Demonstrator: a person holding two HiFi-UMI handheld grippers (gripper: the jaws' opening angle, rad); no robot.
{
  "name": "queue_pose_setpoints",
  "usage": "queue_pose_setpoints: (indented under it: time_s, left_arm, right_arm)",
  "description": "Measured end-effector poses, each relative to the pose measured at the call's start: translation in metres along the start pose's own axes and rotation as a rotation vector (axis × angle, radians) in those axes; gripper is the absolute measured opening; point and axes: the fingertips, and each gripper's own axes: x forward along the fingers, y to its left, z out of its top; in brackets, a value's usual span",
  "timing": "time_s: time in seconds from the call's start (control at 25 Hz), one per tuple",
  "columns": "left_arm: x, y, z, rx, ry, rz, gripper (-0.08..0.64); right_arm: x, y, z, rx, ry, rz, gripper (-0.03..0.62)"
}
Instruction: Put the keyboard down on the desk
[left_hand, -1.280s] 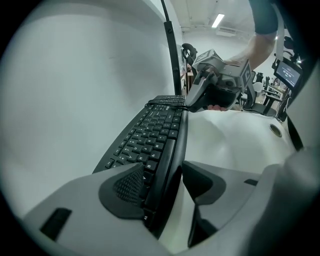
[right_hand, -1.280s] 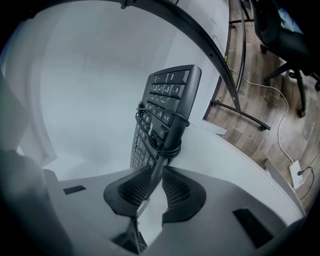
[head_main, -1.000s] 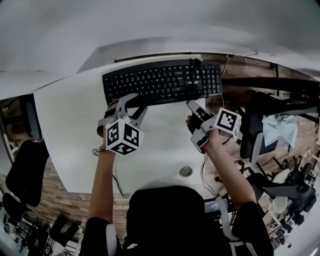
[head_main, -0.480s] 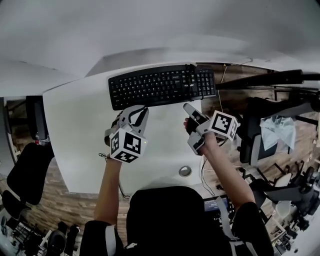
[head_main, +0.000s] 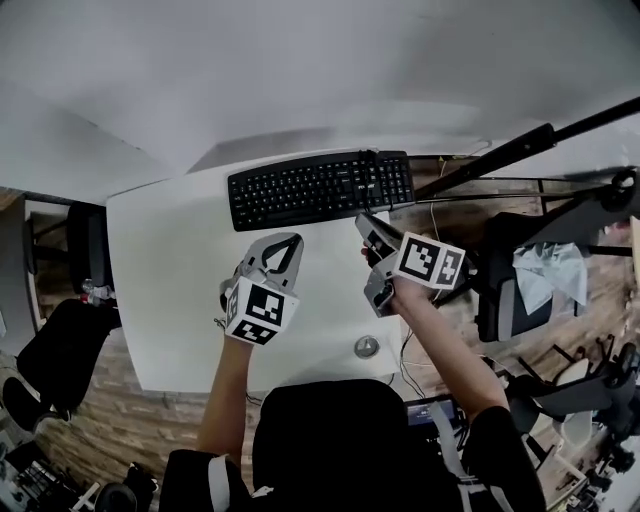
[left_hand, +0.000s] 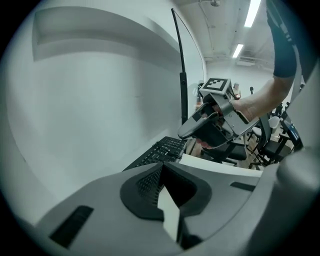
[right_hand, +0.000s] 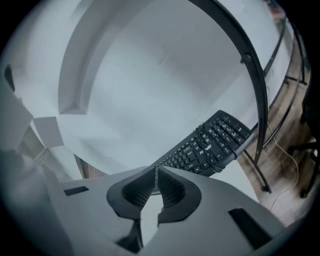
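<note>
Left gripper (head_main: 285, 241): pulled back from keyboard (head_main: 320, 188); jaws just closed, empty.
Right gripper (head_main: 363, 219): also back; jaws together, empty.
Keyboard: far on desk (head_main: 170, 265).

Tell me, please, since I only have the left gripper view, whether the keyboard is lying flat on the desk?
Observer: Yes. In the head view the keyboard lies flat along the far edge of the white desk.
Operator: Thank you. Is the right gripper holding anything? I see it only from the side.
Observer: No. In its own view the right gripper has its jaws together, with nothing between them.
Operator: Is there anything on the desk close to the person?
Observer: A small round grey disc sits in the desktop near the front edge.
</note>
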Motion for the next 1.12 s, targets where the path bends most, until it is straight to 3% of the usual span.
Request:
queue_pose_setpoints:
  time_s: [0.24,0.56,0.84,1.12]
  left_arm:
    - [-0.025,0.003,0.027,-0.008,-0.055,0.065,0.013]
    - [-0.063,0.000,0.070,-0.029,-0.161,0.157,0.012]
    - [-0.104,-0.006,0.118,-0.010,-0.270,0.195,0.012]
    - [-0.143,0.000,0.151,-0.083,-0.364,0.245,0.012]
  right_arm:
    - [-0.021,0.049,0.027,-0.245,-0.130,0.005,0.049]
    - [-0.059,0.110,0.049,-0.456,-0.244,0.043,0.048]
    - [-0.088,0.149,0.053,-0.541,-0.300,0.074,0.046]
    - [-0.111,0.189,0.055,-0.700,-0.333,0.086,0.044]
